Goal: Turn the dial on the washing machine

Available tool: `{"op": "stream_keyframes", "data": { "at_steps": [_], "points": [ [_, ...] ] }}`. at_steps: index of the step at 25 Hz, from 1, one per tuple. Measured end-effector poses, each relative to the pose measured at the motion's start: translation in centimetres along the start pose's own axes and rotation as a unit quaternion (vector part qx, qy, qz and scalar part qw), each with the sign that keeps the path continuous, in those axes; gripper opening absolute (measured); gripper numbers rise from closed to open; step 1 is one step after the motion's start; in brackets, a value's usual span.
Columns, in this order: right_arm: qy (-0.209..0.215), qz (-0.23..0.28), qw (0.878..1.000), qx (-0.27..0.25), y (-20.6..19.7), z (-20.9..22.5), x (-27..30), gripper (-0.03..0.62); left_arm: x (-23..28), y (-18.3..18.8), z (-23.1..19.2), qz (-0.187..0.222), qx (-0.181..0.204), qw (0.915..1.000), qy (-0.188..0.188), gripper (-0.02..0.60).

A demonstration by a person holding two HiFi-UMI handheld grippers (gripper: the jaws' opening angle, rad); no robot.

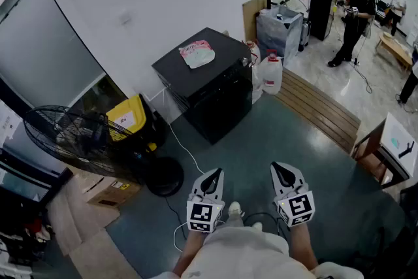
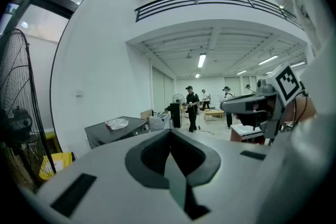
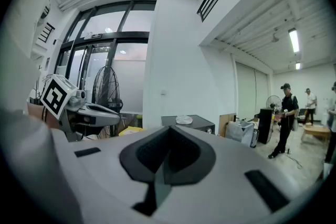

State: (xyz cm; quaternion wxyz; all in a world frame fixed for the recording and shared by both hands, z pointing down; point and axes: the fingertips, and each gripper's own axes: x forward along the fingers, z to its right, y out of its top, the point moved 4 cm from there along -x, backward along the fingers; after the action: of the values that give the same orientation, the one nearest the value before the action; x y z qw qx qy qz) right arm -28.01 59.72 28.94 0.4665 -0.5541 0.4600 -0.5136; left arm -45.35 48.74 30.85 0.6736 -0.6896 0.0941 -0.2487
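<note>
At far left a fan (image 1: 68,140) stands beside a yellow bin (image 1: 127,117). Against the white wall, well ahead of both grippers, sits the black washer (image 1: 215,95), with a pink-and-white bag (image 1: 197,53) on its top. The left gripper (image 1: 212,174) and right gripper (image 1: 282,170) are held side by side, apart, each with its jaws pressed together and empty. Jugs (image 1: 272,74) stand just right of the washer. A person (image 1: 353,16) stands farther right.

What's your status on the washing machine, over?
Left hand-held gripper and right hand-held gripper both shut, empty. Washing machine ahead by the wall, not reached. White cable on the floor between.
</note>
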Motion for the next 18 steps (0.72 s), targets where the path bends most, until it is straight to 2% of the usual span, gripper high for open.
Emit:
{"op": "stream_keyframes", "data": {
  "at_steps": [8,18],
  "points": [
    [-0.018,-0.004,1.000,0.002,-0.3,0.0,5.4,0.006,3.2,-0.2,-4.8,0.001,-0.005,1.0000,-0.008,0.012],
    [-0.063,-0.016,0.998,0.002,-1.1,0.1,11.9,0.008,8.7,-0.5,-9.9,0.006,0.006,0.9983,-0.058,0.012]
  ]
}}
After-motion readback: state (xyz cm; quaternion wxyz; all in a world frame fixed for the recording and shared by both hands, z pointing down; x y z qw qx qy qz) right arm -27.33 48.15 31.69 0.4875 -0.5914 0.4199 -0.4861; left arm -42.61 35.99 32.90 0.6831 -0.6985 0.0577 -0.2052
